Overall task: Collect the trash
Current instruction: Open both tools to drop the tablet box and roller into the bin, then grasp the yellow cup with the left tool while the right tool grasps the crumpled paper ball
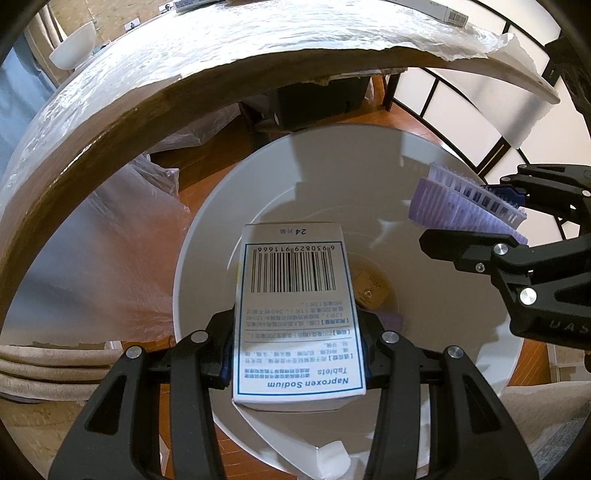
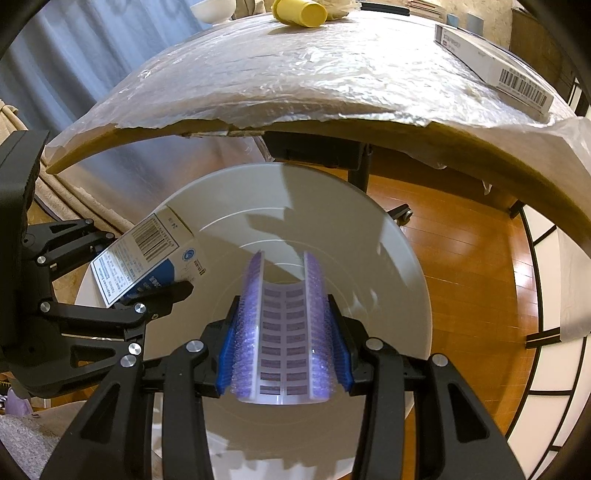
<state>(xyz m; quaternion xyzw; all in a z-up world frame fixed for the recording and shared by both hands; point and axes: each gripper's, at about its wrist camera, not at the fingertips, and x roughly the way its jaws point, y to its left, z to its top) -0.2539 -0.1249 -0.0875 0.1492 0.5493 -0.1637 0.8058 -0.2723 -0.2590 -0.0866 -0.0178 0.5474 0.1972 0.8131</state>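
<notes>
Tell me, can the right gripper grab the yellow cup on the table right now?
Probably not. The right gripper is already shut on a purple blister sheet over the white bin, and the yellow cup lies far across the table.

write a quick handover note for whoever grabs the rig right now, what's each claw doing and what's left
Left claw: shut on the medicine box, held over the open white bin.
Right claw: shut on the purple blister pack, also over the bin.
Done: both items lifted off the table.
Left: release both into the bin. A long box and a yellow cup remain on the table.
</notes>
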